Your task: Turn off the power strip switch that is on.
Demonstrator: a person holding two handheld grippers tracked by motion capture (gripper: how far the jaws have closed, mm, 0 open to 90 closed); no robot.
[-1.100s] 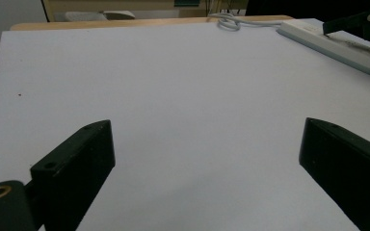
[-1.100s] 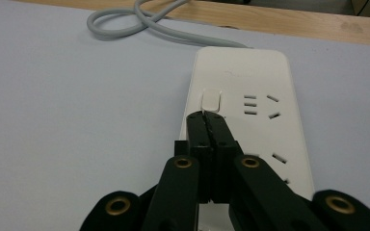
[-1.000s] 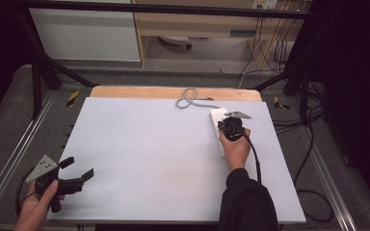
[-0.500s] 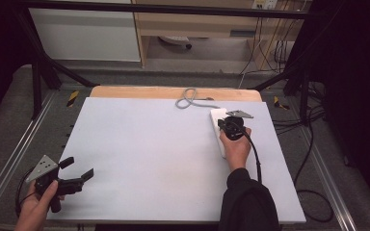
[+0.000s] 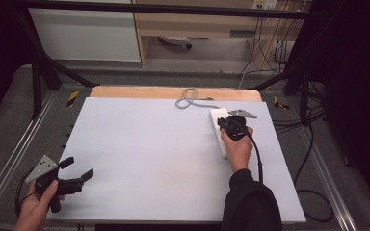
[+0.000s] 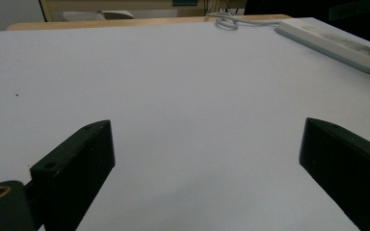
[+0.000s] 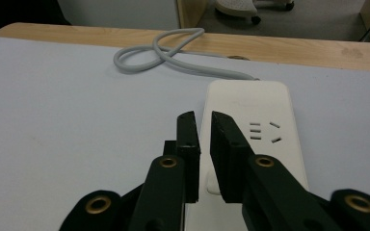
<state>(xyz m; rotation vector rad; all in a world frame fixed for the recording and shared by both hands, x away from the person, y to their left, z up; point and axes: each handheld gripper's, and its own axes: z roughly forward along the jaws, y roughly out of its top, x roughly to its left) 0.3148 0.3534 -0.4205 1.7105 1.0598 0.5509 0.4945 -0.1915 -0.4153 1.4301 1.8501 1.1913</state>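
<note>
A white power strip (image 5: 220,133) lies on the right half of the pale table top (image 5: 149,154), its long side running away from the person. It is a flat bar with rounded corners, and the right gripper view shows small slot openings on its upper face (image 7: 262,130). A grey cord (image 5: 191,99) leaves its far end and curls into a loop on the wooden strip (image 5: 139,92) along the table's far edge.

The right gripper (image 7: 203,126) hangs right over the strip's left long edge, its jaws a narrow gap apart; they have just been opening a little, and nothing sits between them. The left gripper (image 5: 79,168) rests near the table's near left corner, well apart from the strip, jaws spread wide and holding nothing.

The strip lies near the right edge, with some bare surface between. To its left the table top runs open across the middle to the left edge.
</note>
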